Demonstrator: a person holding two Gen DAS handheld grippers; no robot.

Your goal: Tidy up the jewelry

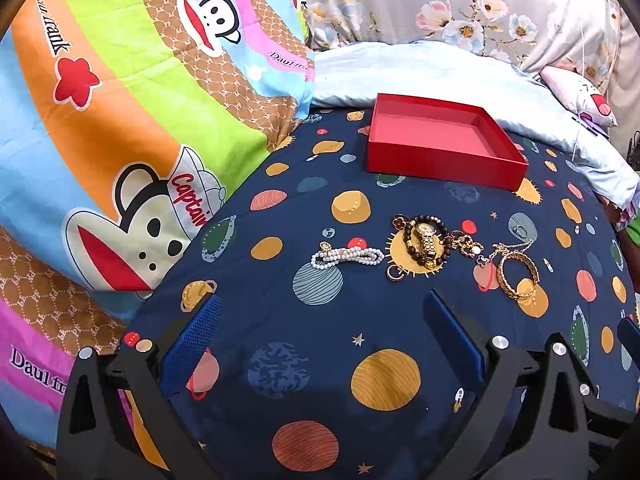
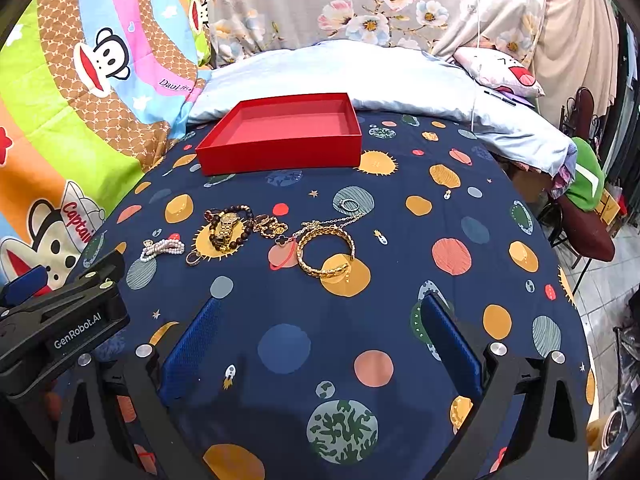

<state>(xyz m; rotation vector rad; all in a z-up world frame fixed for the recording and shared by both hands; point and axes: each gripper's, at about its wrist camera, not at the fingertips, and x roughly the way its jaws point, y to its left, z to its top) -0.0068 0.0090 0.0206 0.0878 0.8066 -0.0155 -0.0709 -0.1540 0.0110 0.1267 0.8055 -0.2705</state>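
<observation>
Quilt [image 1: 120,92]: cartoon-monkey print, bunched along the left edge of the navy planet-print sheet [image 1: 304,360].
Left gripper [image 1: 320,320]: jaws spread wide, nothing between them; it hovers over bare sheet, with the jewelry ahead of the fingertips.
Pearl bracelet [image 1: 346,257]: leftmost piece, lying ahead of the left gripper, slightly right of its centre line.
Watch [image 1: 425,240]: gold, lying inside a dark bead bracelet [image 1: 408,236], just right of the pearls.
Red box [image 2: 280,134]: open and empty, beyond the jewelry, near the pale blue pillow [image 2: 360,76].
Gold bangle [image 2: 326,250]: ahead of the right gripper [image 2: 320,320], a thin chain [image 2: 332,222] touching its far side.
Ring [image 2: 348,204]: small, silver-coloured, apart from the pile, behind the bangle.
Right gripper: jaws spread wide and empty, well short of the bangle.
</observation>
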